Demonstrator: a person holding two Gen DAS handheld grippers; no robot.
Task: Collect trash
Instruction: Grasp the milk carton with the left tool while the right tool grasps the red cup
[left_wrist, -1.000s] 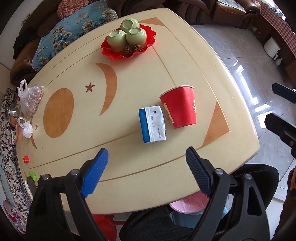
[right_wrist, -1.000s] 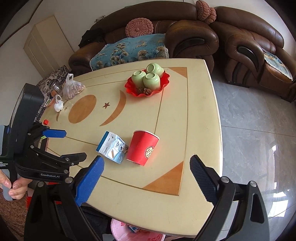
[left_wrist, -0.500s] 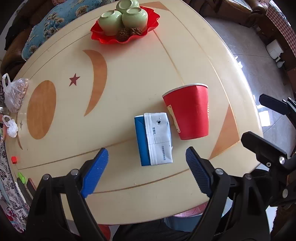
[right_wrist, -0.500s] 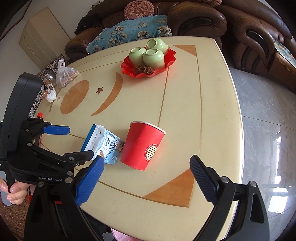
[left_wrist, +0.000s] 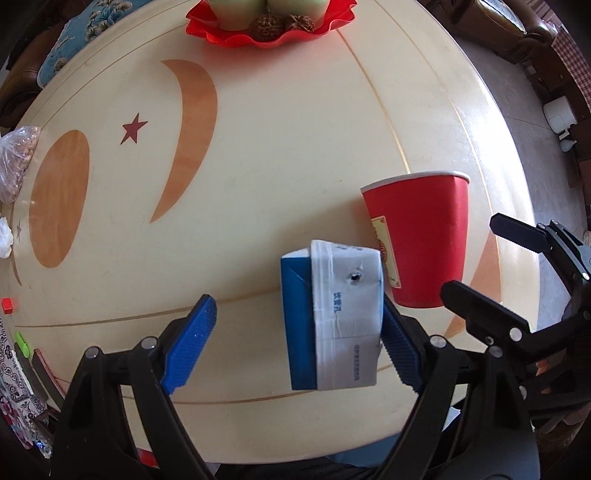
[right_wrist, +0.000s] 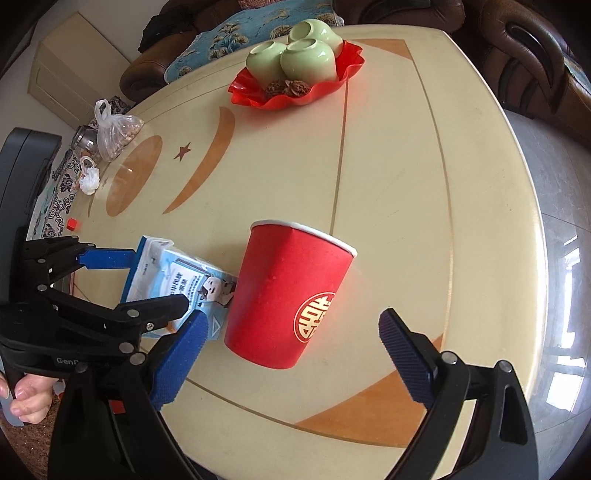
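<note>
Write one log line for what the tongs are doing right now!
left tongs: open, around milk carton | right tongs: open, at red cup | nothing held

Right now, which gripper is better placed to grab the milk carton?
Left. The left gripper is open and already straddles the milk carton, while the right gripper frames the red cup.

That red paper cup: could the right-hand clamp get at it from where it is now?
Probably yes. The red paper cup stands upright just ahead of the right gripper, whose jaws are wide open. Only the carton beside the cup, where the left gripper is busy, crowds one side.
</note>
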